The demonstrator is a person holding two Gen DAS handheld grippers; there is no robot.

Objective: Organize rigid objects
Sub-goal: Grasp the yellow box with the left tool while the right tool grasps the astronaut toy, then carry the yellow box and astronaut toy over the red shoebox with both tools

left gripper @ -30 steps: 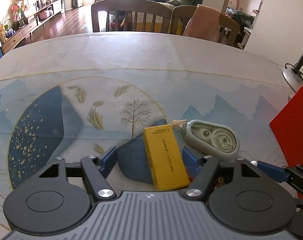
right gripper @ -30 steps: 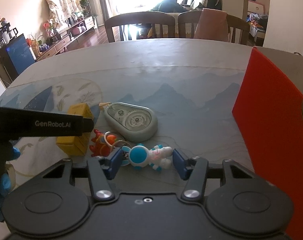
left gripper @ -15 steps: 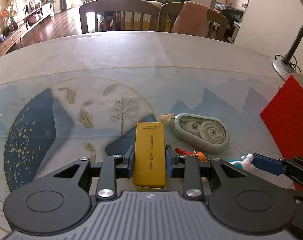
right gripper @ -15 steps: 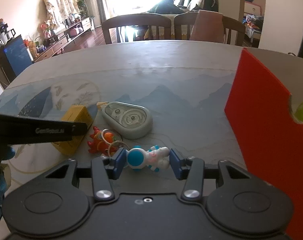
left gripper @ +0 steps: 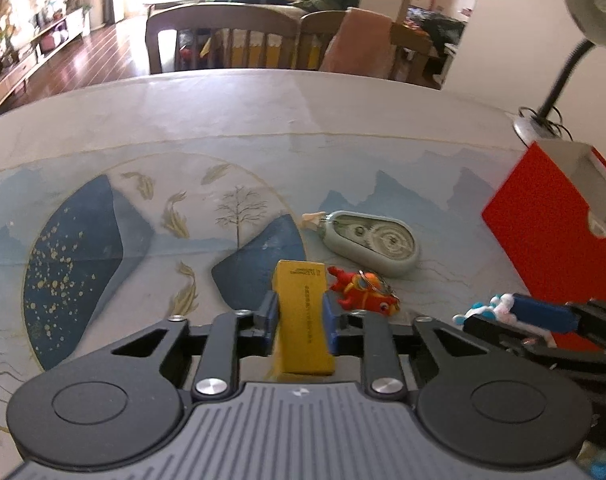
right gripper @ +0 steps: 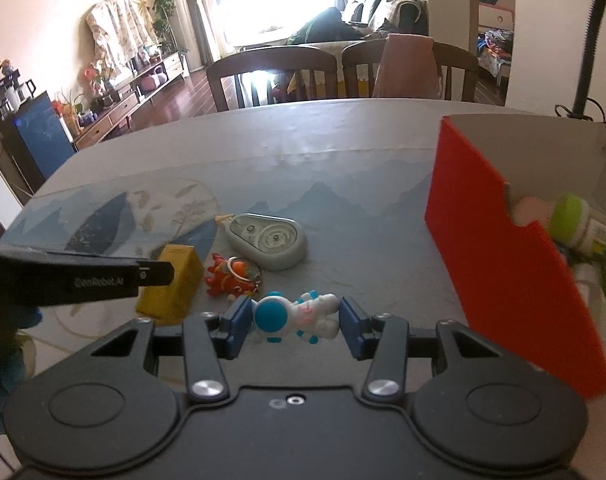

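My left gripper (left gripper: 299, 320) is shut on a yellow box (left gripper: 305, 312), which hangs tilted just above the table; the same yellow box (right gripper: 171, 280) shows at the left of the right wrist view. My right gripper (right gripper: 295, 320) is shut on a white and blue astronaut figure (right gripper: 295, 316), lifted off the cloth. An orange keychain toy (left gripper: 363, 292) and a grey correction tape (left gripper: 373, 242) lie on the table just beyond both grippers. A red box (right gripper: 499, 268) with several items inside stands open at the right.
The table (left gripper: 223, 120) carries a blue mountain-print cloth. A gooseneck lamp (left gripper: 559, 80) stands at the far right behind the red box (left gripper: 551, 236). Wooden chairs (right gripper: 271, 76) line the far edge. A person's blue-gloved hand (right gripper: 3, 360) shows at the lower left.
My left gripper closed on the yellow box and lifted it. My right gripper closed on the astronaut figure and raised it. The red box's inside has come into view.
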